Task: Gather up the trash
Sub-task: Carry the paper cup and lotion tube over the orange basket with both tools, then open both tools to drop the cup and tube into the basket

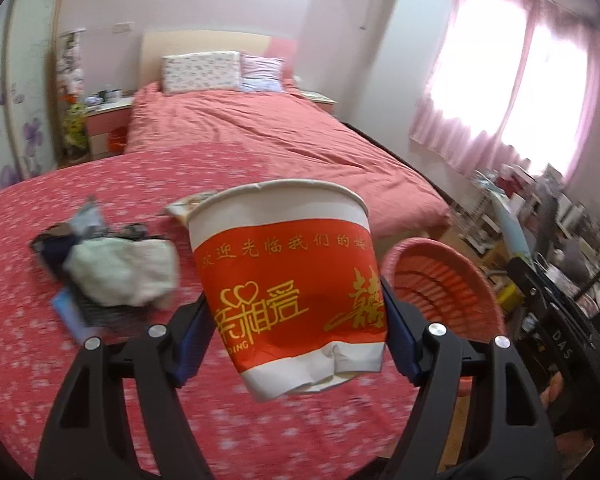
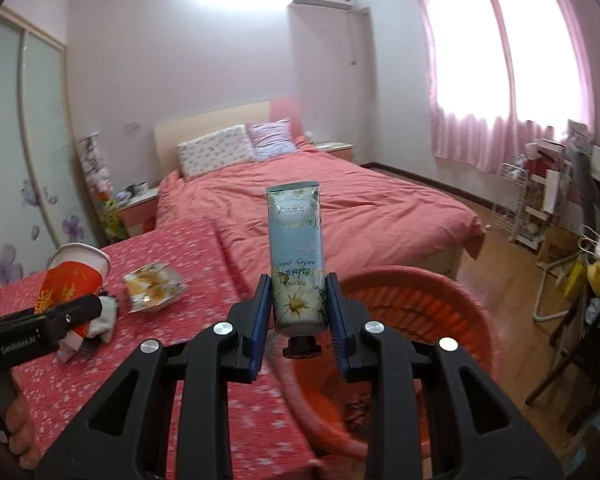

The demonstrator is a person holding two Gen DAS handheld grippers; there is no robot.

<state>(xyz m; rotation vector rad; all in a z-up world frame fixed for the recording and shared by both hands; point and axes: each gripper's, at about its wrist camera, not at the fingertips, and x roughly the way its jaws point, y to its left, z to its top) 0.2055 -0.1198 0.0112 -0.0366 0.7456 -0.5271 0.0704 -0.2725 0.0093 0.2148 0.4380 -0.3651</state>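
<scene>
The paper cup (image 1: 288, 280), red-banded and crumpled at its base, is clamped between the two pads of the left gripper (image 1: 296, 332) and is held clear of the table (image 1: 20, 340), rim tilted away from the camera. The hand cream tube (image 2: 296, 256) stands cap-down between the pads of the right gripper (image 2: 298, 312), which are closed against its lower body. Both items are in the air, near the pink basket (image 2: 440, 304), which sits at the table's right edge; the tube is closest to its rim, the cup just to the left of it.

Task progress, as judged from the views: two items are picked up but neither is deposited. Something dark lies at the bottom of the basket (too blurred to identify).

Remaining on the table:
- a wrapped snack packet (image 2: 154, 286), lying flat near the middle;
- a crumpled white tissue (image 1: 124, 272) on top of dark wrappers and a blue card.

The task is therefore judged partly complete: both held items need releasing into the basket, then the loose pieces need collecting.
</scene>
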